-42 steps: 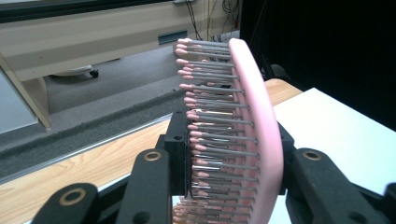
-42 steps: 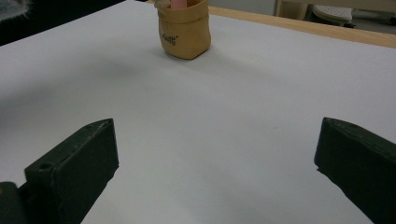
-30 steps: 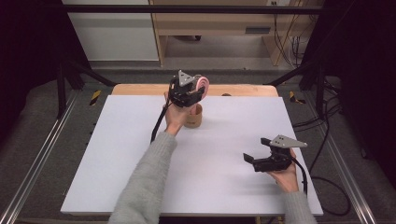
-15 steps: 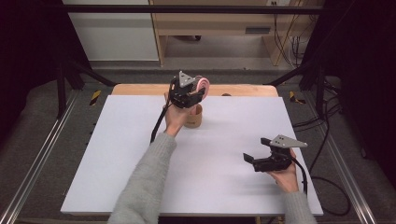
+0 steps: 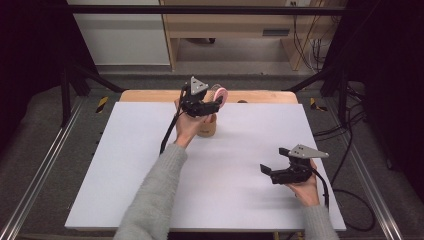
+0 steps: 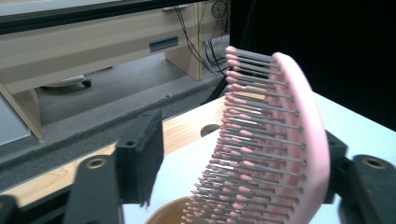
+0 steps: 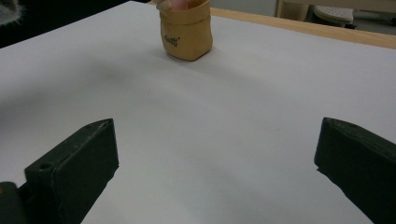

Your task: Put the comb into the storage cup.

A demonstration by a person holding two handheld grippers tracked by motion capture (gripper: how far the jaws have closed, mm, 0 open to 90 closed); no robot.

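Your left tongs (image 6: 238, 186) have just been opening around the pink hairbrush (image 6: 275, 140), which stands in the tan pouch (image 5: 206, 126) at the table's (image 5: 125, 165) far edge, apparently released; your right tongs (image 7: 215, 172) hang wide open, empty.

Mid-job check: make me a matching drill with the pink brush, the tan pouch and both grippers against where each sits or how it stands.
Things:
1. pink bristled hairbrush
2. tan soft pouch
3. left gripper
4. right gripper

States:
A. jaws wide, nothing between them
B. stands upright on the white table
C. jaws have just been opening, brush between them
D. head up, above the pouch

Pairs: 1-D, 2-B, 3-C, 4-A
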